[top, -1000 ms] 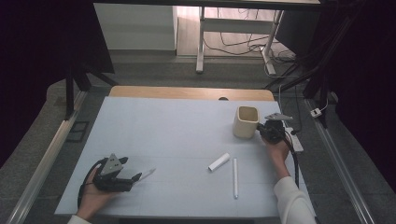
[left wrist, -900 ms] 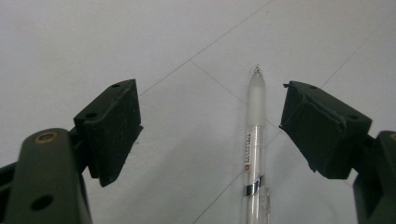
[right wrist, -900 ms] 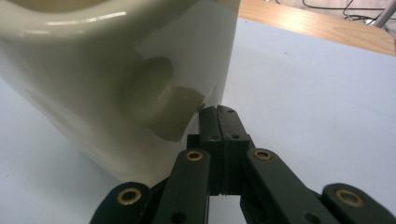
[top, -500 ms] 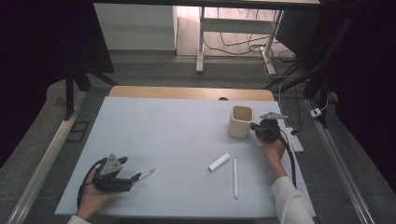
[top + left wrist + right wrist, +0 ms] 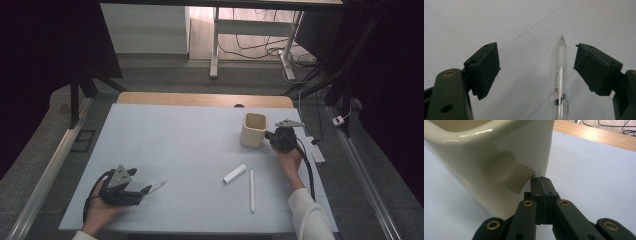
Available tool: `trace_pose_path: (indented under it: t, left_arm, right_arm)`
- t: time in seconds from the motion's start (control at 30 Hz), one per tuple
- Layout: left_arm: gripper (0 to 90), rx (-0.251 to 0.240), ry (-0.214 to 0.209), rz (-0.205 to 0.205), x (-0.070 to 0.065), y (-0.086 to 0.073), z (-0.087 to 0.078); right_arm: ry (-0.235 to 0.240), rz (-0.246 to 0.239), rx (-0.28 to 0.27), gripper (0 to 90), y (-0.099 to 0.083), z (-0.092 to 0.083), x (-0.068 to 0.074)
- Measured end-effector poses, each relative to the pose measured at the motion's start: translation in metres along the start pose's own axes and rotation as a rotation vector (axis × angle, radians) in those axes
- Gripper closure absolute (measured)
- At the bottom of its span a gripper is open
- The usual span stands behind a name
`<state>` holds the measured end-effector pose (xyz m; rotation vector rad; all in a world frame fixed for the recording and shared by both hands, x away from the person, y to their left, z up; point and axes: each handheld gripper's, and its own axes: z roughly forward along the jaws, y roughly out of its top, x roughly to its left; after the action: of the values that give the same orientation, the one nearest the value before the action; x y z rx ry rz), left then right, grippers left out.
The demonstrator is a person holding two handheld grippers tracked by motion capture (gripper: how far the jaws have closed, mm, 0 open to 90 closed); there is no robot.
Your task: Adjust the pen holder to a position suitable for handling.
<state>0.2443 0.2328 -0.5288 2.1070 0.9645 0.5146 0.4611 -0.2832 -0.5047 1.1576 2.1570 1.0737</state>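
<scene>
Cup (image 5: 254,130) standing far right on counter (image 5: 175,145), right tongs (image 5: 270,134) clenched empty, tips apparently touching its wall: nudging gently, low, avoiding tipping. Left tongs (image 5: 536,67) resting released around pen (image 5: 560,75); centring before closing.

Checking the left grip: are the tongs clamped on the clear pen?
No, the left tongs stand wide open, with the clear plastic pen lying untouched between them.

Cup (image 5: 254,130) standing toward the table's (image 5: 175,140) far right, right gripper (image 5: 272,135) just beside its right wall, cap (image 5: 234,173) and pen (image 5: 251,190) lying side by side nearer the front, second pen (image 5: 560,82) at front left between the left gripper's (image 5: 150,189) jaws
</scene>
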Motion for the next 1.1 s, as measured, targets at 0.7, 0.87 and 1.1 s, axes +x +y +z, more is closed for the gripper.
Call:
trace_pose_path:
  t: [0.7, 0.87, 1.1]
  left_arm:
    - [19.9, 0.004, 0.001, -0.002, 0.000, -0.001, 0.001]
    - [19.9, 0.007, 0.002, 0.000, 0.000, -0.001, 0.001]
    - [19.9, 0.008, 0.003, 0.000, 0.000, -0.001, 0.001]
  right_arm:
    - [0.056, -0.061, 0.003, 89.6, 0.014, 0.016, 0.032]
    - [0.059, -0.081, 0.009, 89.5, 0.016, 0.020, 0.038]
    - [0.077, -0.086, 0.011, 89.5, 0.021, 0.024, 0.044]
